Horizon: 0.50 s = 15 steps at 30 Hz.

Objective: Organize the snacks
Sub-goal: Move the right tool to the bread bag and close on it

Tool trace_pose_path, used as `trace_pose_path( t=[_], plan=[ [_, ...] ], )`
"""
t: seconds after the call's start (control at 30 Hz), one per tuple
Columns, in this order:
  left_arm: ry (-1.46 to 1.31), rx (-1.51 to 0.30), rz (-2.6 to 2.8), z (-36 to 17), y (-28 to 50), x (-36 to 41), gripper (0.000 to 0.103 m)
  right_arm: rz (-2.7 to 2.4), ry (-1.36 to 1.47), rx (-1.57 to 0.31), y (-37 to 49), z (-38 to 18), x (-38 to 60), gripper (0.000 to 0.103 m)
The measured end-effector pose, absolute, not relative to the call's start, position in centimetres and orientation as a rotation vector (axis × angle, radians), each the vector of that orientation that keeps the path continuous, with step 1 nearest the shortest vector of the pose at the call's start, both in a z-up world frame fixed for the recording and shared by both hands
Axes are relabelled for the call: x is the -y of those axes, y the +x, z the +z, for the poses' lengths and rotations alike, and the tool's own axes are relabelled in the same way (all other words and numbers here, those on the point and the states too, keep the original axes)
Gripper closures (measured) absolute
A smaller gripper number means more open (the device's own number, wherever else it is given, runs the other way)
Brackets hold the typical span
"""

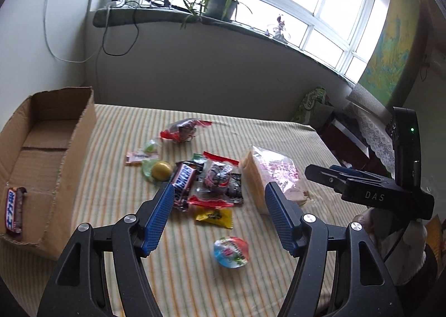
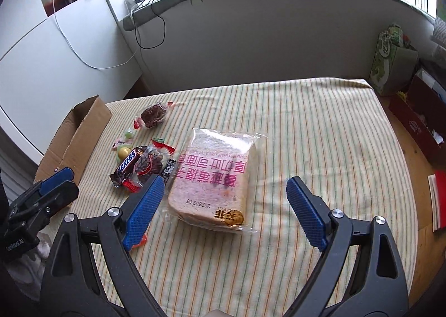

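Several snacks lie on a striped tablecloth point(image 1: 195, 275). My left gripper point(image 1: 218, 187) is open and empty, just above a Snickers bar point(image 1: 182, 182) and a clear packet of dark cakes point(image 1: 220, 177). A yellow sweet point(image 1: 214, 216) and a jelly cup point(image 1: 231, 251) lie nearer. A cardboard box point(image 1: 69, 155) at the left holds one Snickers bar point(image 1: 14, 214). My right gripper point(image 2: 224, 180) is open and empty, with a bagged bread slice point(image 2: 213, 180) between its fingers. The Snickers bar point(image 2: 126, 165) lies left of it.
A second cake packet point(image 1: 182, 129), a yellow ball point(image 1: 161, 170) and small green sweets lie farther back. The right gripper's body point(image 1: 390, 191) stands at the table's right edge. A green tissue box point(image 2: 390, 60) and a red box point(image 2: 418, 122) sit beyond the table.
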<state>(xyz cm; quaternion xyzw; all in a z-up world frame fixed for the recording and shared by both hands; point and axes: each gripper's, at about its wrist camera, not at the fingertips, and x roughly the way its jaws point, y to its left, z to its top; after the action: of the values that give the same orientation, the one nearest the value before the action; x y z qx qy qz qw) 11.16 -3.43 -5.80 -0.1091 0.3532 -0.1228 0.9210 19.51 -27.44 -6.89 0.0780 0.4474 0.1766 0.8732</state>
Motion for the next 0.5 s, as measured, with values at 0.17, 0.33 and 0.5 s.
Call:
trace_pose_path(
  t=[0.17, 0.33, 0.5],
  plan=[
    [-0.209, -0.758, -0.318, -6.6, 12.4, 6.1, 0.036, 0.393, 0.211, -0.966, 20.5, -8.0, 28.4, 0.011],
    [-0.208, -0.802, -0.372, -7.8, 13.5, 7.8, 0.036, 0.428, 0.257, -0.998, 21.5, -8.9, 28.8, 0.011],
    [-0.215, -0.841, -0.404, -8.8, 14.6, 9.0, 0.036, 0.468, 0.302, -1.026, 22.6, -9.8, 29.0, 0.011]
  ],
)
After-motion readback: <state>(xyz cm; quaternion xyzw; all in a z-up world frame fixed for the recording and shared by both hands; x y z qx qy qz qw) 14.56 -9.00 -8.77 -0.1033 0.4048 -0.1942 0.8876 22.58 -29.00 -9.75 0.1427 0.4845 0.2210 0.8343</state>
